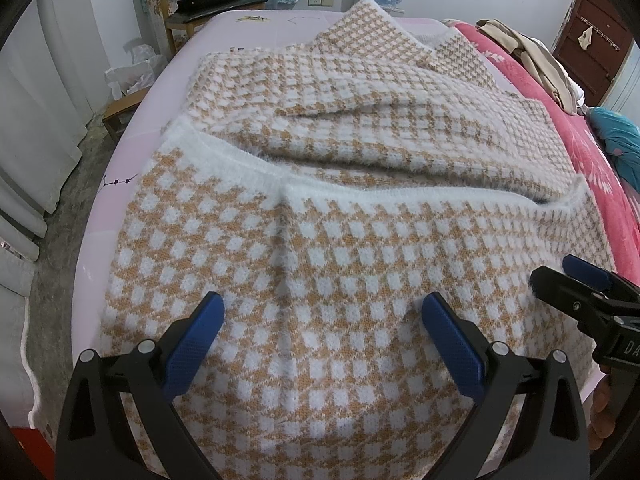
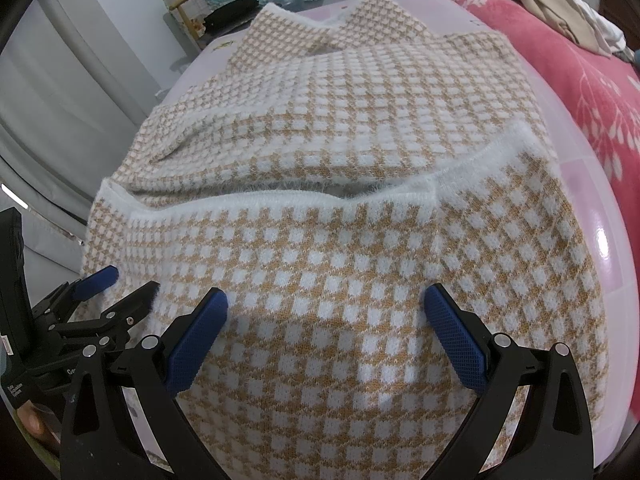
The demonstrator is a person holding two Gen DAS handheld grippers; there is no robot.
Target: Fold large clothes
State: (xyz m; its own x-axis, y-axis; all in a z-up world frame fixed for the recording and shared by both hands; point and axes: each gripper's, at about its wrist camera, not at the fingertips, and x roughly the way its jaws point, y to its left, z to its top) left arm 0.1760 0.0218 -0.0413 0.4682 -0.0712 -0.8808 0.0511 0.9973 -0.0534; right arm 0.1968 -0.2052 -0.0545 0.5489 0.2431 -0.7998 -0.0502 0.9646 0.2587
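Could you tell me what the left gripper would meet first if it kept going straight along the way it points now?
Most likely the left gripper meets the tan-and-white checked fuzzy knit sweater just ahead, near its folded white ribbed hem; depth is uncertain.

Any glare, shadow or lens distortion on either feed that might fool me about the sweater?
Left wrist view: fisheye bows the bed edge; soft shadow on the sweater between the left hand-held gripper fingers. Right wrist view: same bowing, bright glare on the glossy pink sheet, knit stays sharp.

L tongs spread wide over checked sweater | R tongs at its right edge
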